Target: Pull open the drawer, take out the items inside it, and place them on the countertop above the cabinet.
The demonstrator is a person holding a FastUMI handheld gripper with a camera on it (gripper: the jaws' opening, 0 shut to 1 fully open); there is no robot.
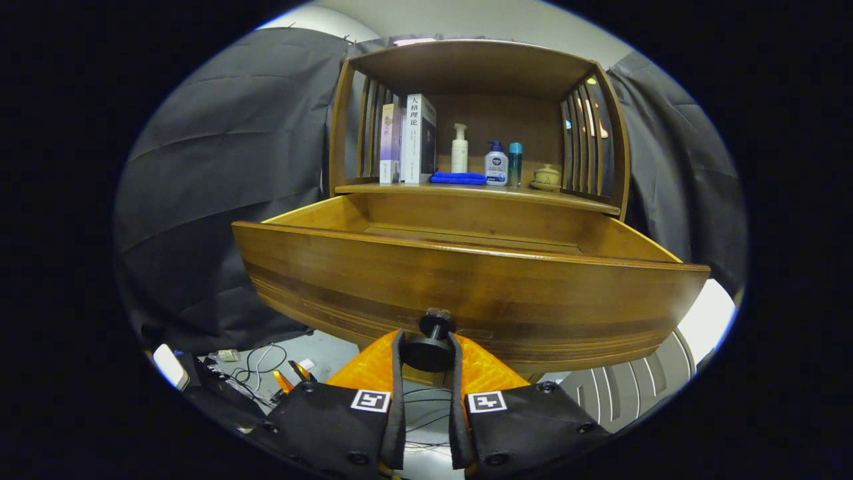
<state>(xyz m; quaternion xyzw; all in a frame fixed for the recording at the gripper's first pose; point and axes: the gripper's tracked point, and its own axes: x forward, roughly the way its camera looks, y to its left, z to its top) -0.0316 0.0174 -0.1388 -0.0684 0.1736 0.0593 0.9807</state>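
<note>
Drawer pulled out, open above

The drawer (pixel 466 293) front blocks twelve o'clock of the tongs (pixel 426 350), shut around its knob (pixel 430 343); the desk (pixel 566 197) is crowded except at its two o'clock front edge.

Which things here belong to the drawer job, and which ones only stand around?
Belong to the job:
- drawer, pulled open
- knob, clamped between the fingers of the gripper
- countertop above the drawer

Only standing around:
- books
- blue cloth
- bottles
- small lidded pot
- cables on the floor
</note>
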